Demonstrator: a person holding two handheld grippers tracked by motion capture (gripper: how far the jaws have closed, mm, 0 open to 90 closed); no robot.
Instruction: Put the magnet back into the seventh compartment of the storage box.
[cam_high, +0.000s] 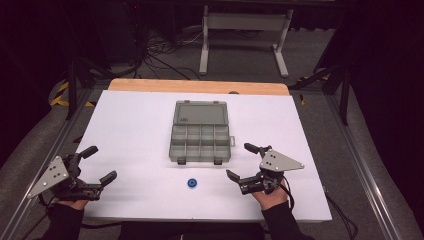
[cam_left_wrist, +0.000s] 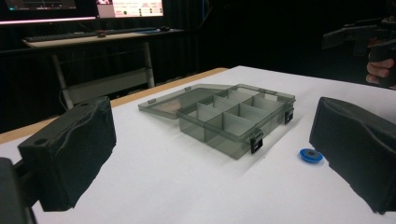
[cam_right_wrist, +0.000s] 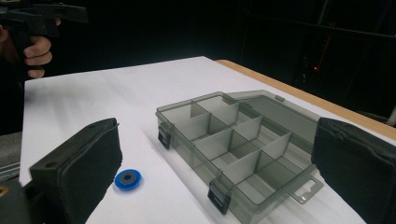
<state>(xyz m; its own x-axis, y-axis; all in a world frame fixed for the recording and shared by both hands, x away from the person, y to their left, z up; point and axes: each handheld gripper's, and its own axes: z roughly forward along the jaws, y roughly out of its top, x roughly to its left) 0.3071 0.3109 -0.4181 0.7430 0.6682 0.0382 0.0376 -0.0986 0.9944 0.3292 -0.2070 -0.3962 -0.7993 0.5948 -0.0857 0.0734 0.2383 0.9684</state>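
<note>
open compartment box (cam_high: 201, 136) empty; blue ring (cam_high: 191, 183) lies outside.

Compartment box (cam_high: 201, 138): smoky translucent, lid open flat, mid-table. Blue disc (cam_high: 191, 183): small, dark centre, flat, near box's latches.

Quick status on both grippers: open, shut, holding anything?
Left gripper: open, holding nothing.
Right gripper: open, holding nothing; the blue ring lies on the table, untouched.
</note>
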